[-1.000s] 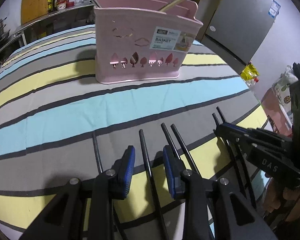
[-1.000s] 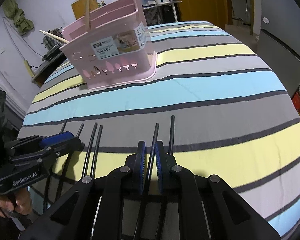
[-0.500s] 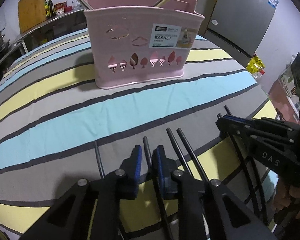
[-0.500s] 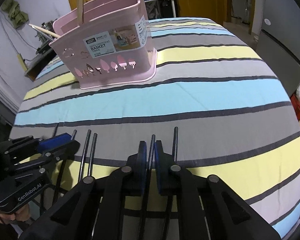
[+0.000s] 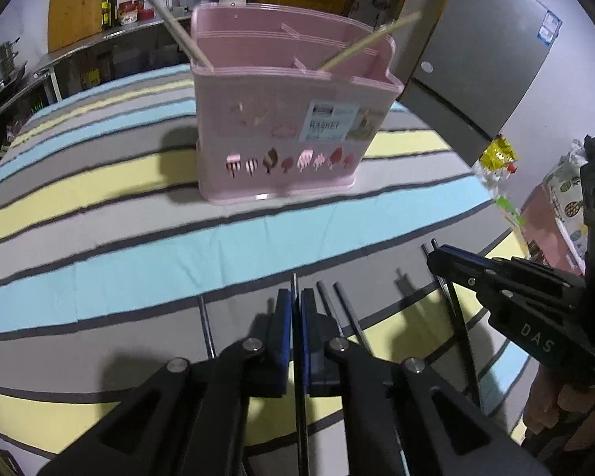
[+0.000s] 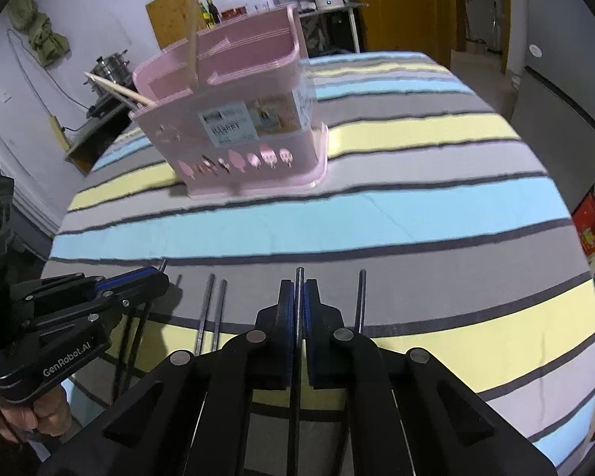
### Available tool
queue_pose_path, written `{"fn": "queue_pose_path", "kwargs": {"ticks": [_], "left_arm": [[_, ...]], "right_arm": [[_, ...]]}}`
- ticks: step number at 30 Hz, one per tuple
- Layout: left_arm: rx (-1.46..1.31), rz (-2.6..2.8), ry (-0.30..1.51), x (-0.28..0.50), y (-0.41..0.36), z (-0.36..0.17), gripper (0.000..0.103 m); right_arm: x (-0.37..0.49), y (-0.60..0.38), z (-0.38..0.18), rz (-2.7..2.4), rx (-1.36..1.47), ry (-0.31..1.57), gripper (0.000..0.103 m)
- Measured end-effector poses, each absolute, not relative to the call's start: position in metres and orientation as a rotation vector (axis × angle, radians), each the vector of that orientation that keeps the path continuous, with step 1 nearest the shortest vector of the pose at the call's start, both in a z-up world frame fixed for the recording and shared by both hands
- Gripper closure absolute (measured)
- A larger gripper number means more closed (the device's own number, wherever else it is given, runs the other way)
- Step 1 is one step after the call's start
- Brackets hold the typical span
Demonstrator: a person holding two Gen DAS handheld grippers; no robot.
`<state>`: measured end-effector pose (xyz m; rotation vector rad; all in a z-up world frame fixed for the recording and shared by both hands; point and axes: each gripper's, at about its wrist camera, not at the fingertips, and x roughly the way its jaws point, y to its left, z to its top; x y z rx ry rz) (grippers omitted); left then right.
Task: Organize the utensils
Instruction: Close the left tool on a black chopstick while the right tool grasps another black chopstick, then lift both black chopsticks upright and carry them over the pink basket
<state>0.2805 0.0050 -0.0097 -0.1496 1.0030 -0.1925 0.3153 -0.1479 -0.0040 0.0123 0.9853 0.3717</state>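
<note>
with both grippers clamped on a black chopstick each, the move ahead turns on one line: from the fingers straight forward across the striped cloth (image 5: 139, 261) to the pink basket (image 5: 289, 127). the left gripper (image 5: 296, 317) has just been closing, and its blue pads (image 5: 284, 325) now pinch a chopstick (image 5: 300, 404) that runs lengthwise between them, its tip poking out just past the fingertips toward the basket. the right gripper (image 6: 298, 309), its jaws also just drawn in, pinches its own chopstick (image 6: 298, 277) the same way, long axis in line with the fingers. the basket stands upright well beyond both, ahead and slightly left of centre in each wrist view, with two pale wooden sticks (image 5: 361, 45) already leaning out of its compartments. more black chopsticks (image 6: 210, 309) lie on the cloth between the two grippers, and one (image 6: 361, 297) lies just right of the right gripper, all roughly parallel and pointing toward the basket. neither hand looks clearly nearer; the right gripper sees the basket's end wall at an angle, the left faces its long front. the judgement: each stick must be carried forward and tipped end-down over the open top.
</note>
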Motion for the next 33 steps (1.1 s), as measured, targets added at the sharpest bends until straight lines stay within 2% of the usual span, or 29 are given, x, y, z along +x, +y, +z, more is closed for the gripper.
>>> {"fn": "queue_pose_path", "kwargs": {"ticks": [23, 33], "left_arm": [[-0.135, -0.202, 0.773, 0.269, 0.013, 0.103, 0.098], [-0.138, -0.206, 0.714, 0.254, 0.015, 0.12, 0.098]], "right_arm": [[0.294, -0.15, 0.112, 0.405, 0.025, 0.706, 0.099], [0.276, -0.156, 0.135, 0.404, 0.026, 0.639, 0.099]]}}
